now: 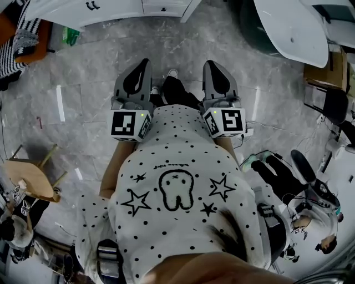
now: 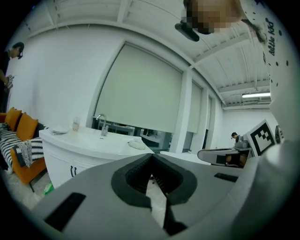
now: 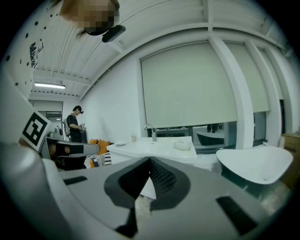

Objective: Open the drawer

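The white cabinet (image 1: 111, 12) stands at the upper edge of the head view, and it carries a bench top with a sink and a tap (image 2: 101, 124). The drawer (image 1: 166, 6) seems to be the front with one small dark handle at the right part of this cabinet, beside the fronts with a pair of dark handles; it is closed. The left gripper (image 1: 145, 62) and the right gripper (image 1: 209, 64) are well apart from the cabinet, with grey marbled floor (image 1: 83, 72) between them and it. Both are held side by side close before the person's dotted white shirt (image 1: 177, 183), and both point toward the cabinet. In the left gripper view the jaws of the left gripper are together, the tips meet, and nothing is between them. In the right gripper view the jaws of the right gripper also meet at the tips and hold nothing. To the left of the cabinet is an orange sofa (image 2: 18, 127) with a striped blanket. To the right of the cabinet stands a white oval basin (image 3: 255, 165).
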A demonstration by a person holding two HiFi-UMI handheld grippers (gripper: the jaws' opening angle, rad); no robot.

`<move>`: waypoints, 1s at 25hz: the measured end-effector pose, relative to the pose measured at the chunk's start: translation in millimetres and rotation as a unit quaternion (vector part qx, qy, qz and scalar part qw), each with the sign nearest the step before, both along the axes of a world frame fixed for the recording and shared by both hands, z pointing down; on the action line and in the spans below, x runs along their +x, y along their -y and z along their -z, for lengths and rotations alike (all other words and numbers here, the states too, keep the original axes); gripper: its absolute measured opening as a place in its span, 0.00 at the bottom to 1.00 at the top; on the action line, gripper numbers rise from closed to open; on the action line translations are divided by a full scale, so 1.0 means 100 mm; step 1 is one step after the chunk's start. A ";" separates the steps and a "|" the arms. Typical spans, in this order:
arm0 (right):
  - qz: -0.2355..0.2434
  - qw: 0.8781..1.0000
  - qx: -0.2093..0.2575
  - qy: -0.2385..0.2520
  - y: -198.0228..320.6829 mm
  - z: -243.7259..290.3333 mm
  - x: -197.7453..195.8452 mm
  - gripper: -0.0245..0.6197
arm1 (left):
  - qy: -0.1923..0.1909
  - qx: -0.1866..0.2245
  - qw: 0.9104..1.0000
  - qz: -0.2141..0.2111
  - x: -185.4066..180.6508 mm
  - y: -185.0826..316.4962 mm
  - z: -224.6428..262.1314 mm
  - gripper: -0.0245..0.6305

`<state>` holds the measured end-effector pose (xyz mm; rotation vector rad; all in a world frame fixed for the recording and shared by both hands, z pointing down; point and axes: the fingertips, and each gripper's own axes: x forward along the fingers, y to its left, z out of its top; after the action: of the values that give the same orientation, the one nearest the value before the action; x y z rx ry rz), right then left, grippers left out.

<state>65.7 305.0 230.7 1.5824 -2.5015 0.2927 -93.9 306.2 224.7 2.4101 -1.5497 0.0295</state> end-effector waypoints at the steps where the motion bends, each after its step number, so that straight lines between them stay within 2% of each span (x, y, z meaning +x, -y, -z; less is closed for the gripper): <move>1: 0.004 1.000 0.001 0.000 0.07 -0.01 0.02 0.06 | -0.001 0.001 1.000 0.004 0.02 0.07 -0.01 0.04; 6: 0.017 1.000 0.006 -0.007 0.37 -0.03 0.22 0.06 | -0.002 0.003 1.000 0.018 0.17 0.39 -0.04 0.04; 15: 0.000 1.000 -0.007 -0.018 0.67 -0.12 0.58 0.06 | -0.004 0.007 1.000 0.021 0.41 0.75 -0.05 0.04; 25: -0.010 1.000 -0.013 -0.017 1.04 -0.15 0.54 0.06 | -0.002 0.001 1.000 0.008 0.40 1.17 -0.07 0.04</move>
<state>119.9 201.3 245.9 1.5889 -2.4489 0.2963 -53.5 189.1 231.2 2.3987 -1.5682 0.0199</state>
